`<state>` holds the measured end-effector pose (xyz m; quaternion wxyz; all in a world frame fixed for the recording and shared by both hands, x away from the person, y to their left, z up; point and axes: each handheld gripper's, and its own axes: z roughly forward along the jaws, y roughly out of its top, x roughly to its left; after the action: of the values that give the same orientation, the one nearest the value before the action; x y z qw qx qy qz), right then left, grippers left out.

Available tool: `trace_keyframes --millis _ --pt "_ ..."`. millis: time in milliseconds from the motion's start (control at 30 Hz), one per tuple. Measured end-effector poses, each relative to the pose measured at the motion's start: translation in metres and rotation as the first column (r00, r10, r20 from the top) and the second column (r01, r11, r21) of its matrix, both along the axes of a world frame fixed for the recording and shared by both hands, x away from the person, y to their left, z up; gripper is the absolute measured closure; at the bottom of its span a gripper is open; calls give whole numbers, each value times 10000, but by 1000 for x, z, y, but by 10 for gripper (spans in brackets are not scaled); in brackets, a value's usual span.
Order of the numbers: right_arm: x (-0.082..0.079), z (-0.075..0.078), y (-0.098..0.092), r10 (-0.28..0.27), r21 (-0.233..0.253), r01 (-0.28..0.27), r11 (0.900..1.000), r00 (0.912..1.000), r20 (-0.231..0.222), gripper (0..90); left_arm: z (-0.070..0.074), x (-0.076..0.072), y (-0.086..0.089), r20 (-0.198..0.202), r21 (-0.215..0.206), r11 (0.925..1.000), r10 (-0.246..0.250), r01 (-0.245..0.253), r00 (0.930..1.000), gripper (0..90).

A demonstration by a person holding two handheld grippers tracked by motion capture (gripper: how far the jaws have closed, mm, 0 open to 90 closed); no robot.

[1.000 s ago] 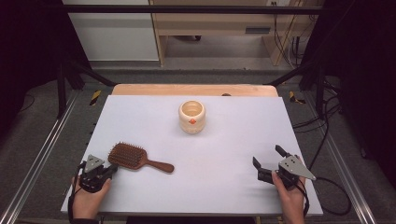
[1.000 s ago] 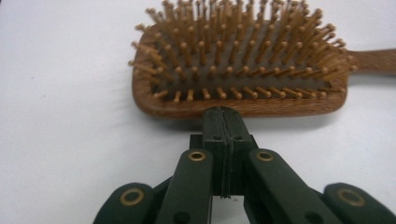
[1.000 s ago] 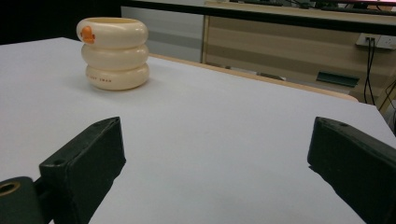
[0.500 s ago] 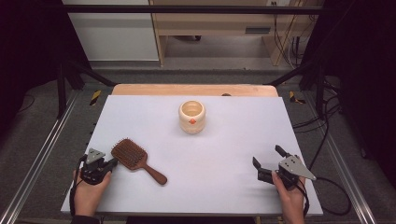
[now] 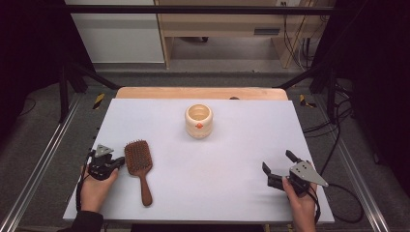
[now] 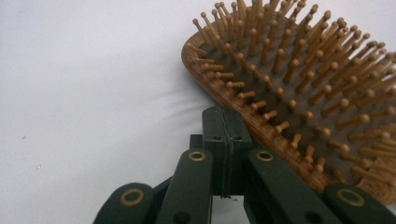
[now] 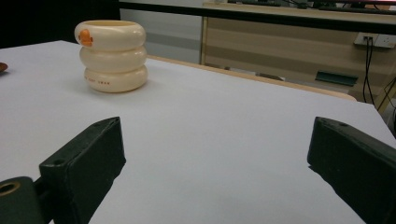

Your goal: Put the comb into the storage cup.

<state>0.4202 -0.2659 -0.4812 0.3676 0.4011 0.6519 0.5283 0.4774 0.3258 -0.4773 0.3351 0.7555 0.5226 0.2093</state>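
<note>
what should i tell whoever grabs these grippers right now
Left gripper: jaws shut, tips against the edge of the hairbrush head, not clamped on it.
Right gripper: jaws open, holding nothing, low over the near right of the table.
Hairbrush: bristles up at the near left, handle pointing toward the person.
Cream ridged cup: upright mid-table toward the far side, untouched.
Done: brush head nudged sideways, by the look of it.
Left: probably finish placing the brush; nothing is gripped.
</note>
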Motion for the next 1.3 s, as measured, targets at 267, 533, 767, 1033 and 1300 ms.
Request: trace_keyframes --millis 267,533,767,1033,1300 --pt "0 0 0 -8 36 8 10000 10000 -2 41 2 13 1 -210 -117 9999 -104 102 9997 900" --pt "-1 -1 -2 -64 106 65 9999 10000 -32 41 7 28 -5 -420 100 9990 -420 425 9982 900" --pt "0 -4 -4 -84 211 87 9997 9999 -130 41 11 45 -16 -777 554 9942 -882 927 9931 900" --pt "2 -4 -6 -95 383 102 9992 9998 -186 42 15 59 -27 -1157 575 9883 -1337 1410 9842 900" --pt "-2 -4 -7 -24 474 30 9989 9999 -145 41 16 66 -40 -1390 651 9808 -1735 1838 9750 900"
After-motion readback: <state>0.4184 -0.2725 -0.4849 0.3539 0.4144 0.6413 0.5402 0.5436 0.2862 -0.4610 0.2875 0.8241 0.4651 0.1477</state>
